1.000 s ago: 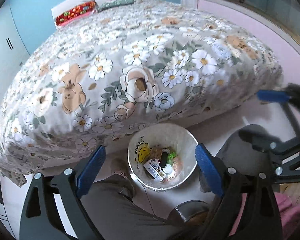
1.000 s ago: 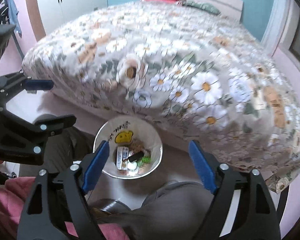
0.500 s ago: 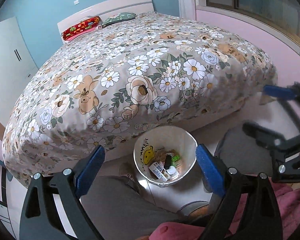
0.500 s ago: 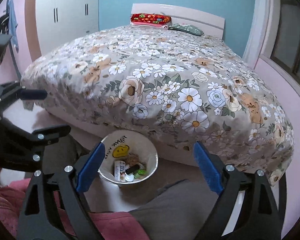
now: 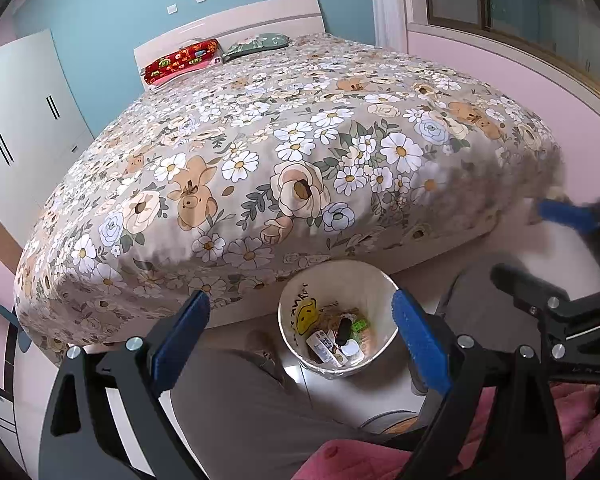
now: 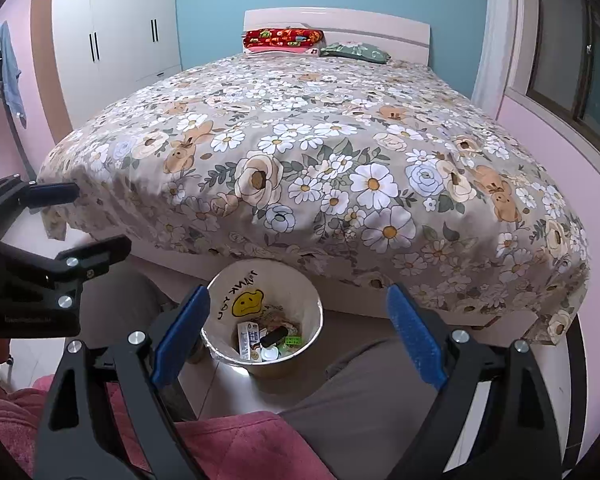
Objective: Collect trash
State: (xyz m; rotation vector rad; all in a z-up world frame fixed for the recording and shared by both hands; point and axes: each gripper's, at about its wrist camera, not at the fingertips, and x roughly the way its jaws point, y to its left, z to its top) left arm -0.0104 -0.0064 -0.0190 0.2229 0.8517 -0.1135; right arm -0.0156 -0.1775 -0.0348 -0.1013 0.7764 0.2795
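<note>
white trash bin (image 5: 336, 320) sits below both spread-apart, empty hand-held grippers (image 5: 300, 332) (image 6: 298, 328).

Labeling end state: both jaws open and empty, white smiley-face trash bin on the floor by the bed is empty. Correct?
Not quite: the white smiley-face trash bin is not empty. The right wrist view shows a small carton and other trash inside. Both the left gripper and right gripper are open and empty.

Two wrist views, side by side, looking down past the foot of a bed

Each looks forward and down between its own spread blue fingers; both share the trash bin (image 5: 336, 320) (image 6: 262, 320), the floral bed (image 5: 284, 152) (image 6: 308, 152) and the other gripper at frame edge.
</note>
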